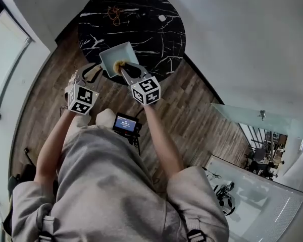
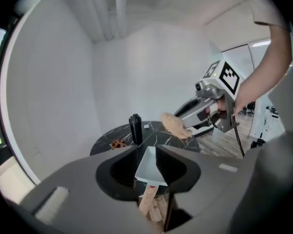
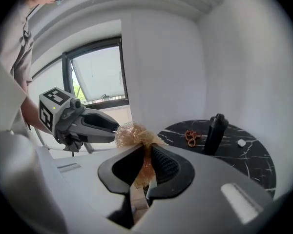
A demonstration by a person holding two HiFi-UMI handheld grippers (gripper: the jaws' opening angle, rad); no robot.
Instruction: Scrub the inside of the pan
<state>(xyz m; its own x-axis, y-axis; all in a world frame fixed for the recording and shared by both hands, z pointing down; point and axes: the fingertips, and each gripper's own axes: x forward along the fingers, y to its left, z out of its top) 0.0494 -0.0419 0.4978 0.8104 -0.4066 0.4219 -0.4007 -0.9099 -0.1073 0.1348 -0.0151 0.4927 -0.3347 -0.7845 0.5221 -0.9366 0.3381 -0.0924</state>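
Scrubbing looks barely begun: the right gripper point(image 3: 146, 147) pinches a golden wire scourer point(image 3: 133, 134) over the pale square pan point(image 1: 113, 57); the left gripper point(image 2: 146, 156) is closing its fingers point(image 2: 173, 167) round the rim.

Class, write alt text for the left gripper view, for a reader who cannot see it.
The left gripper is closing its jaws, with a pale square pan showing in the gap between them, not yet gripped. Beyond, the right gripper holds a tan scourer above the round black marble table.

Pan point(image 1: 112, 57) at near edge of table point(image 1: 156, 39), far marble mostly bare, brown tangle point(image 1: 113, 14) behind
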